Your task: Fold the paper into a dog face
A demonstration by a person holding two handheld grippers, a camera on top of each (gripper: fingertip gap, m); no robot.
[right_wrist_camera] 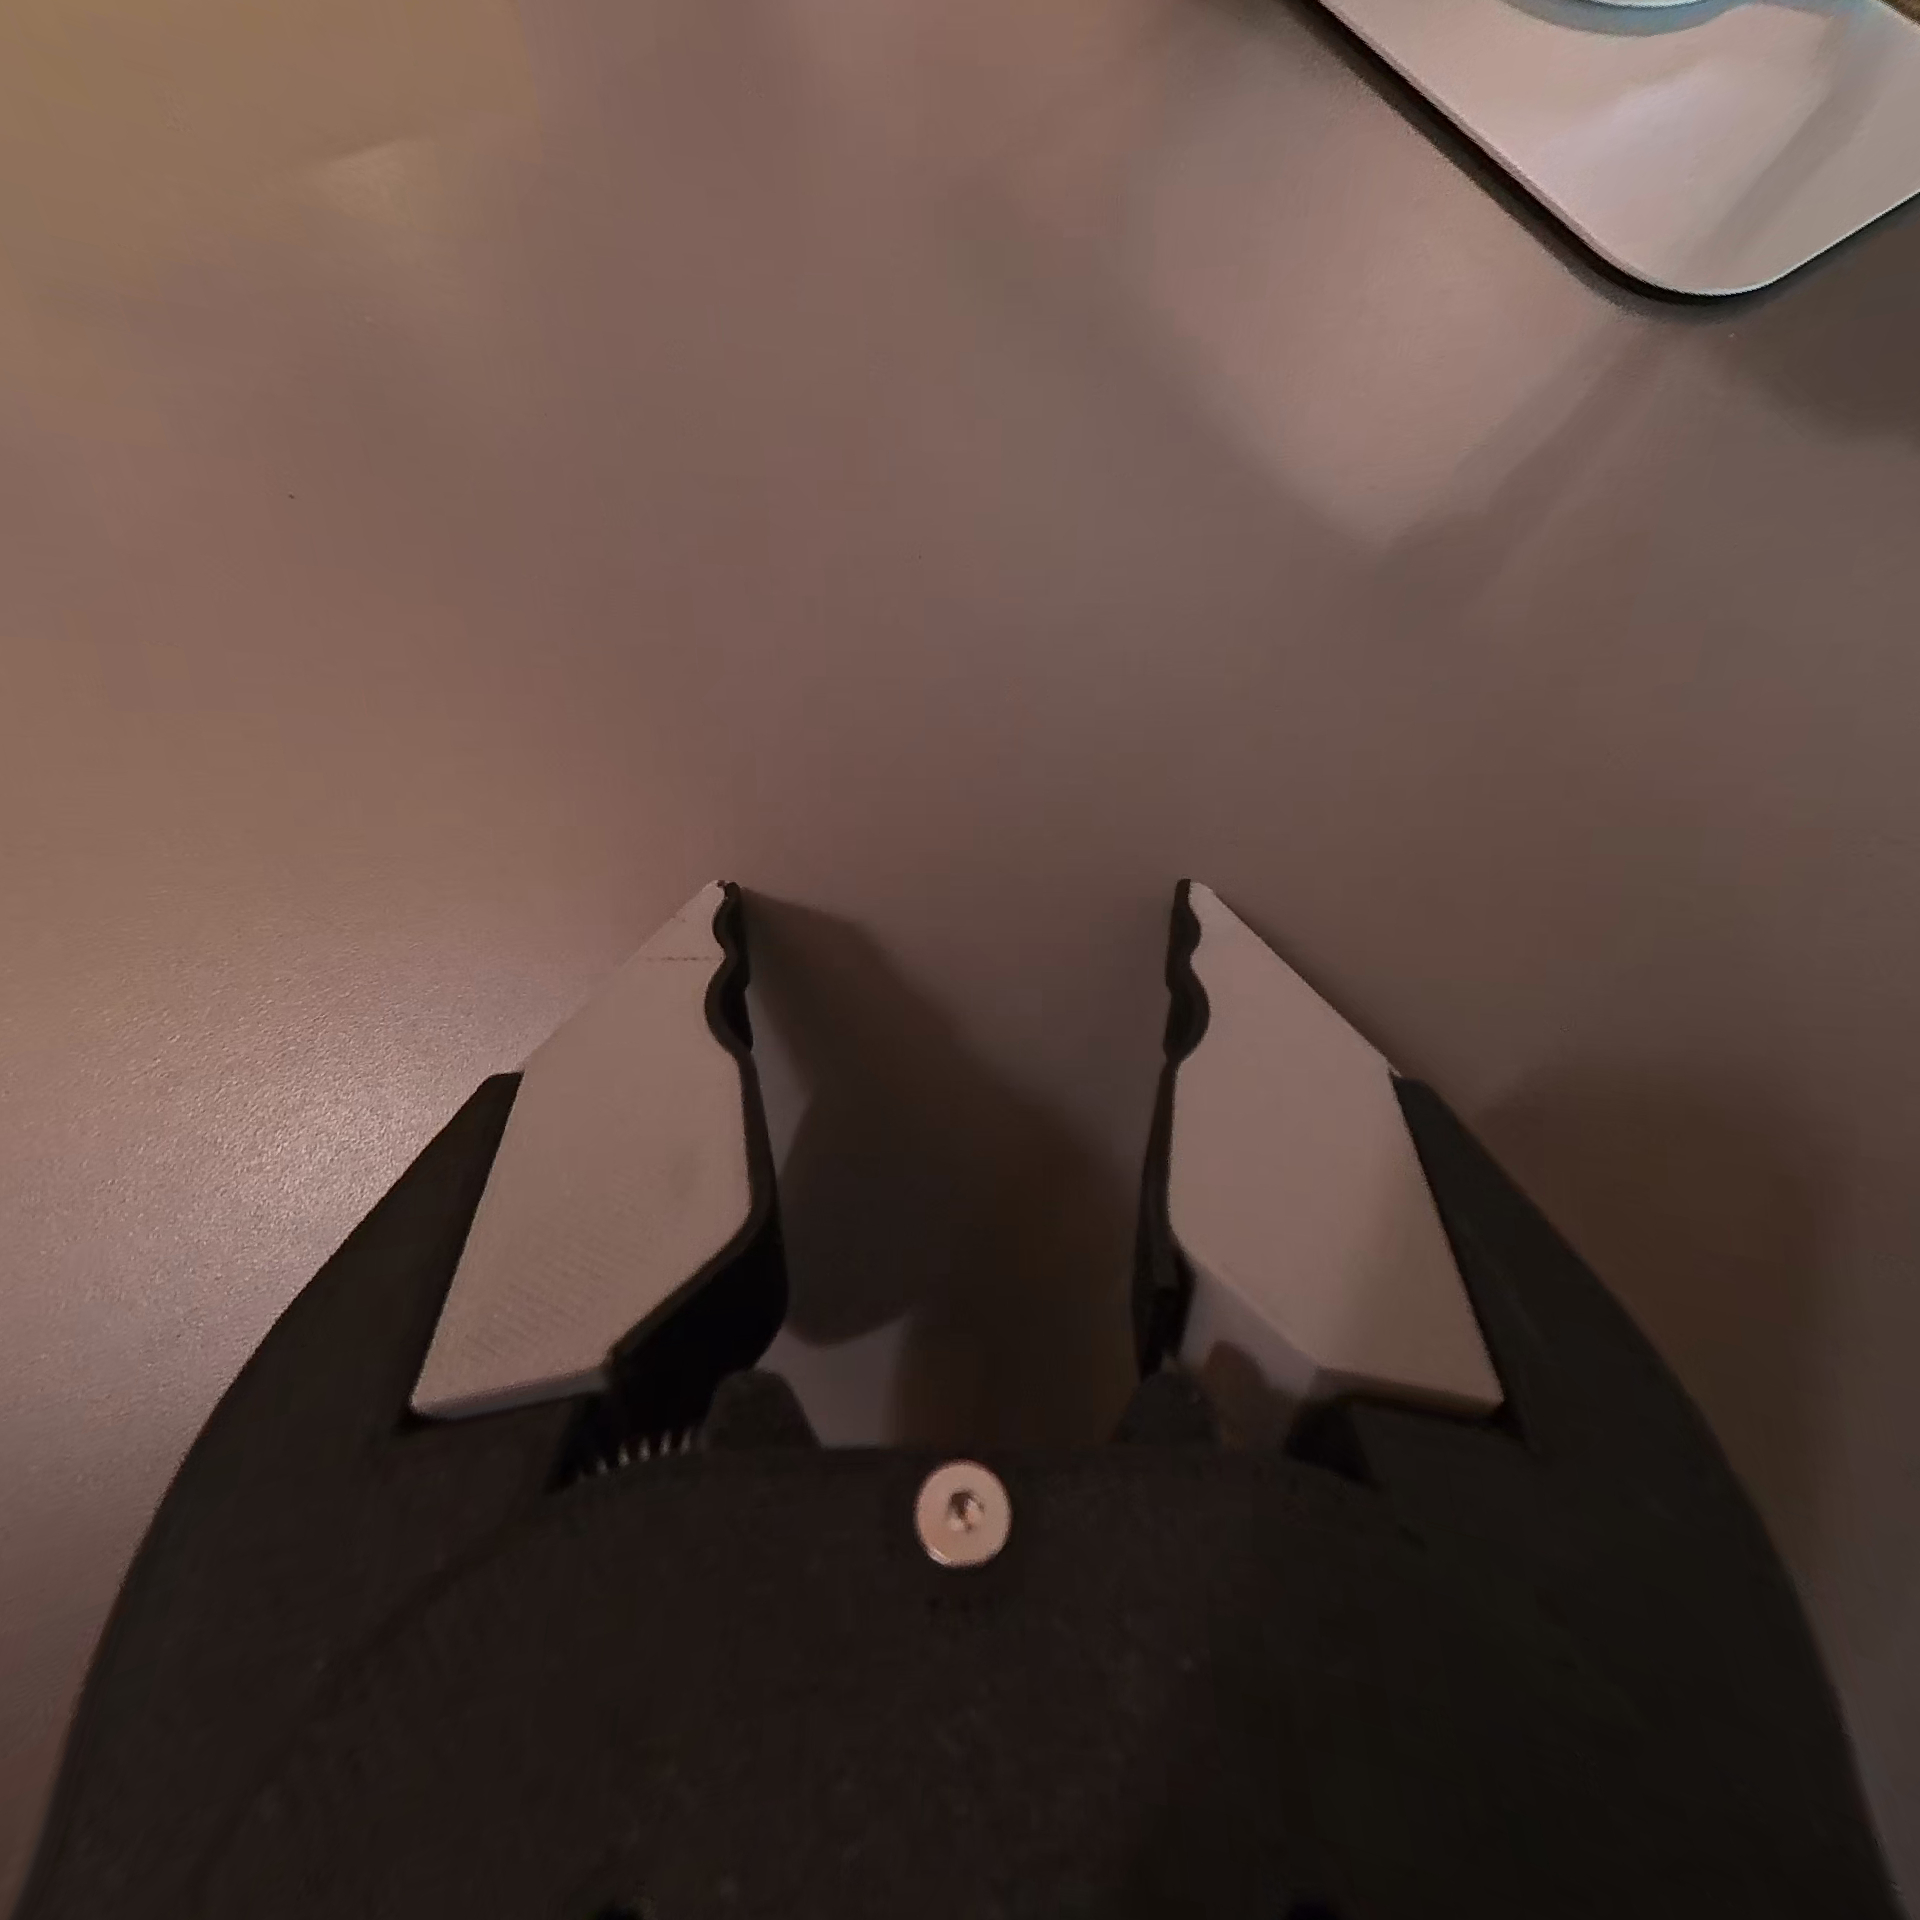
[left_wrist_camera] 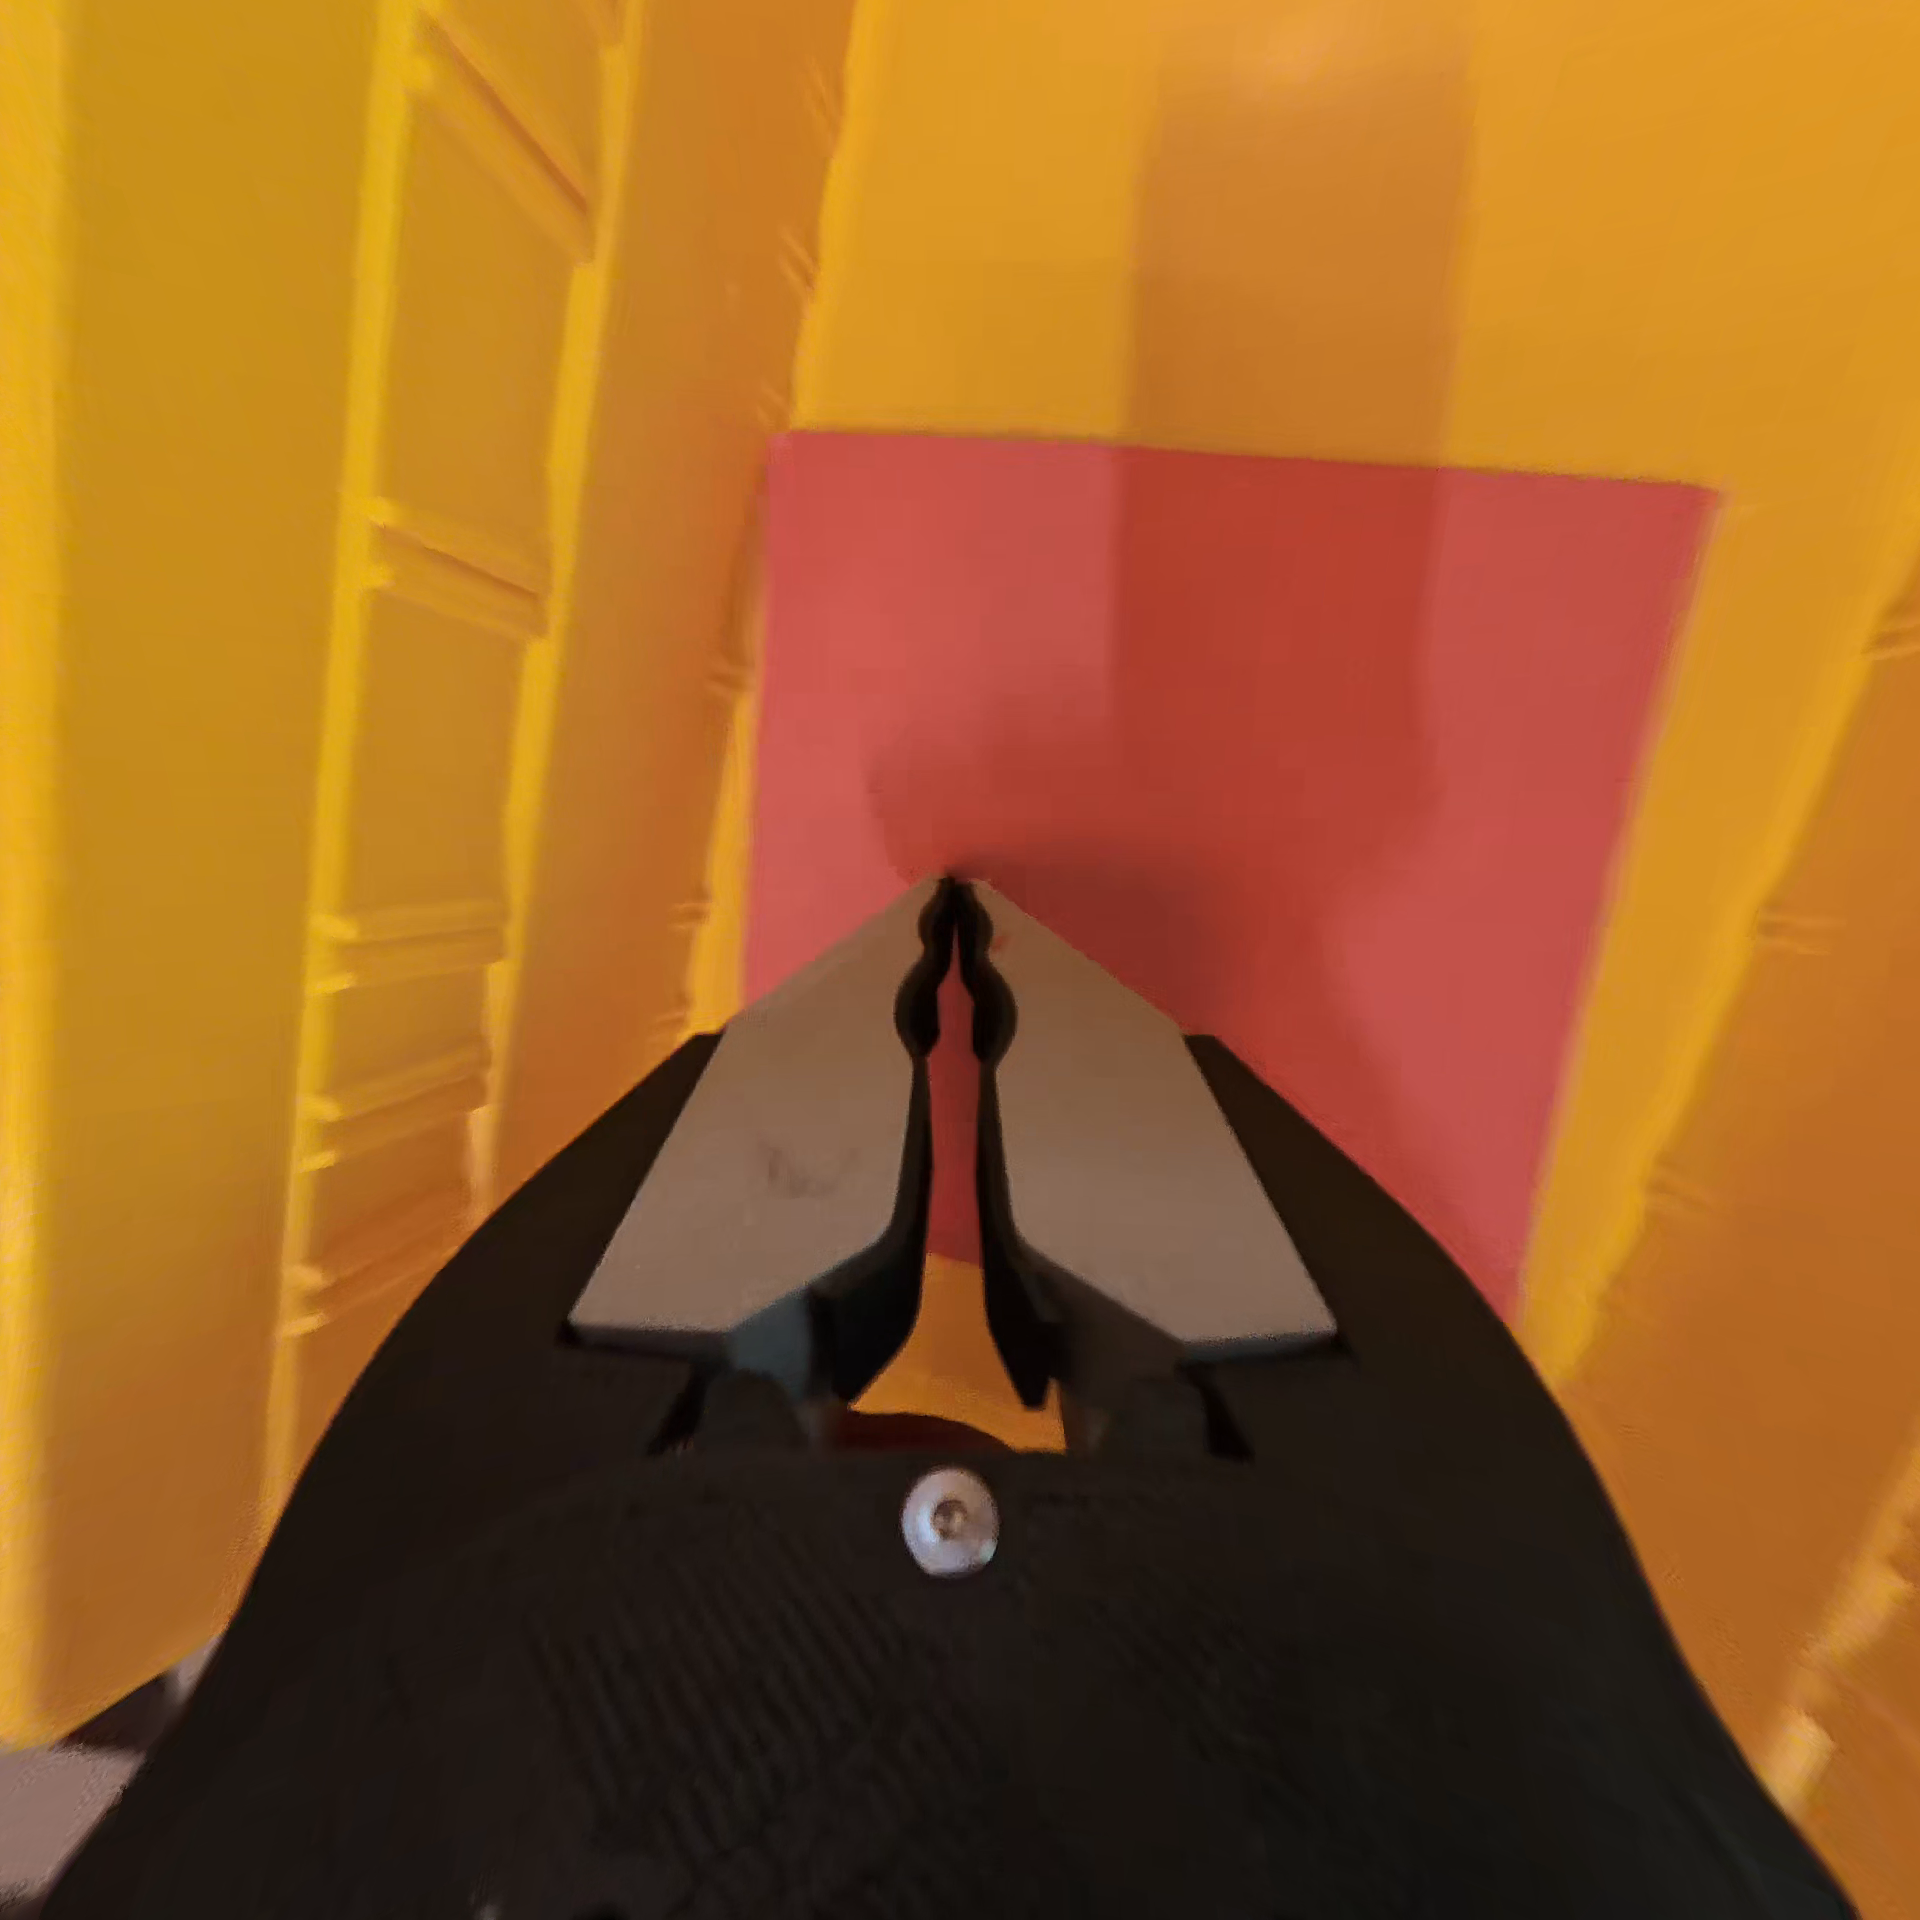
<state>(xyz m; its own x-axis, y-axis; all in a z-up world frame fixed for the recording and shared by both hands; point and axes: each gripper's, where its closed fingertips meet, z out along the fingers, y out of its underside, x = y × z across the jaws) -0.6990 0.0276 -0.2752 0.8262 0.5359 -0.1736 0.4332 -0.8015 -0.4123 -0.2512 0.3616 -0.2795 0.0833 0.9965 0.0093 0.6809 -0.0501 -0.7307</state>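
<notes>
A red square paper [left_wrist_camera: 1299, 644] lies on the floor of a yellow plastic bin [left_wrist_camera: 1143, 260]. My left gripper [left_wrist_camera: 948, 883] is shut, its tips pressed onto the middle of the sheet. A small dark pucker shows in the paper around the tips, so it seems to pinch the sheet. The view is motion-blurred. My right gripper [right_wrist_camera: 951, 894] is open and empty, just above a bare grey tabletop [right_wrist_camera: 727, 468]. No paper shows in the right wrist view.
The yellow bin's ribbed walls [left_wrist_camera: 447, 727] rise close on the left and on the right [left_wrist_camera: 1766, 935] of the left gripper. A flat silver plate with a rounded corner [right_wrist_camera: 1683, 135] lies on the table at the far right. Spacing between my two grippers at the tips: around 55 cm.
</notes>
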